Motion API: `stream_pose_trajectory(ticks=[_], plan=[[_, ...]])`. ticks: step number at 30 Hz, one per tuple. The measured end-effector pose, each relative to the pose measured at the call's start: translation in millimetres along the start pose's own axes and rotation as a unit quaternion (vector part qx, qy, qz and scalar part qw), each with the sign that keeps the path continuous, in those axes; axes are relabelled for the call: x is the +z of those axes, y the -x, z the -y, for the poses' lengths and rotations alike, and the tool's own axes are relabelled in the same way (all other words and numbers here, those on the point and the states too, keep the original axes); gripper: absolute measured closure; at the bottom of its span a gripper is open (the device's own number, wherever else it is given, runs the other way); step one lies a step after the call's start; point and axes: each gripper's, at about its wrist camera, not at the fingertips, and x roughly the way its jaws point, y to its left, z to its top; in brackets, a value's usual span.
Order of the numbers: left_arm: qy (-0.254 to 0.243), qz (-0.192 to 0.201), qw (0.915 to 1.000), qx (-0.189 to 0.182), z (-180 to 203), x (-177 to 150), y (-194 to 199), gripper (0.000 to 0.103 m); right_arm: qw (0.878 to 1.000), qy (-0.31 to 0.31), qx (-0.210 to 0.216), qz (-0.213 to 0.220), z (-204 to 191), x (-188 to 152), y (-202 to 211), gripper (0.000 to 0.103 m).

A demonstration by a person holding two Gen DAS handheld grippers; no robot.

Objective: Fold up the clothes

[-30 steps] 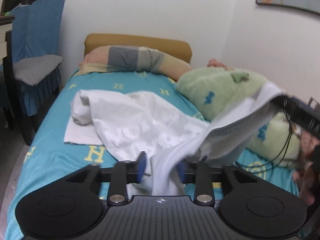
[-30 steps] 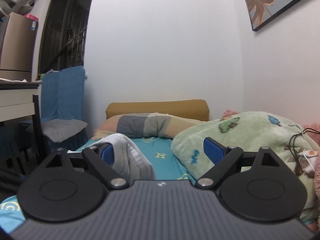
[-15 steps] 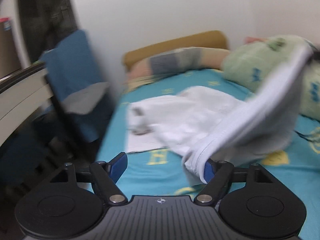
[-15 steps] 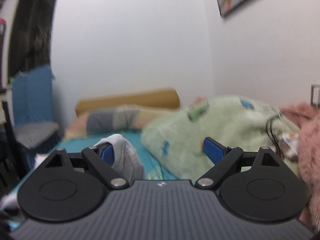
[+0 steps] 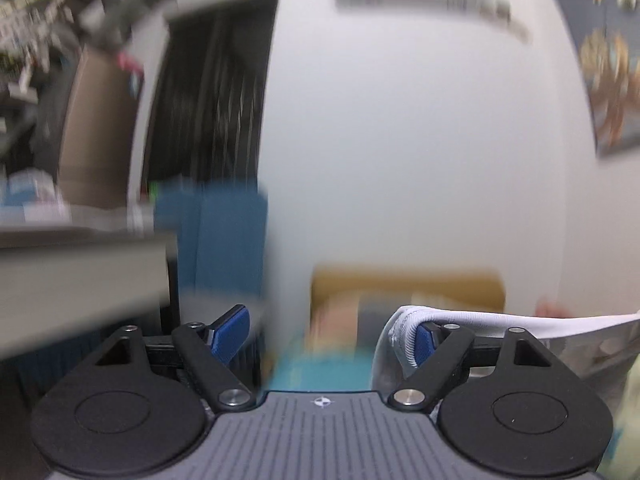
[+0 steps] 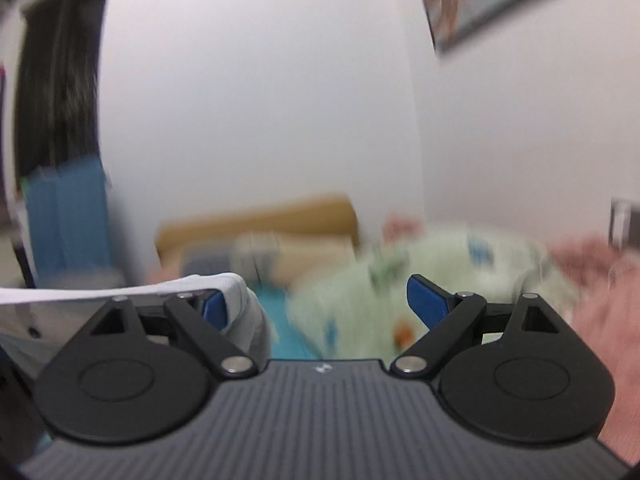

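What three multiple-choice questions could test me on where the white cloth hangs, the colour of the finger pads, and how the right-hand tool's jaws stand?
1. In the left wrist view, the white knit garment with a ribbed hem hangs over:
A) the picture's right finger
B) the picture's left finger
C) neither finger

2. The pads on the fingers are:
A) red
B) blue
C) green

3. The right gripper has its jaws:
A) shut on cloth
B) out of view
C) wide apart

Answers:
1 A: the hem wraps one finger of the left gripper, whose jaws are opening with nothing clamped between them.
2 B: blue pads show in both views.
3 C: a clear gap separates the fingers, and the garment hooks only the picture's left one.
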Motion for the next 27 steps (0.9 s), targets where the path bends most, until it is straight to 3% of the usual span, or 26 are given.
stream_pose_trajectory(ticks=[4,8,11,14,17,20,27], plan=[[0.017,0.09,0.9957,-0.014,-9.1,104.2,43.2,0.016,0.997,-0.018,0.03,0.074,-7.3,101.1,48.0,0.012],[0.002,0.163,0.9864,-0.021,-13.3,192.7,89.5,0.012,0.99,-0.03,0.057,0.127,-11.8,186.2,97.2,0.012],[-0.002,0.187,0.982,-0.03,-15.8,238.2,116.1,0.009,0.984,-0.03,0.074,0.162,-13.5,237.5,130.4,0.012],[0.004,0.198,0.9791,-0.044,-16.4,264.7,131.4,0.007,0.977,-0.012,0.082,0.195,-15.6,266.0,156.2,0.012],[0.024,0.182,0.9807,-0.068,-19.1,270.7,128.7,0.004,0.973,0.009,0.077,0.217,-19.9,276.0,170.6,0.012],[0.036,0.146,0.9857,-0.076,-21.7,248.5,97.5,0.004,0.977,0.021,0.074,0.199,-18.1,262.6,142.0,0.011],[0.031,0.043,0.9953,-0.08,-33.9,135.6,-50.6,0.004,0.993,0.054,0.051,0.089,-33.0,174.7,24.6,0.012]])
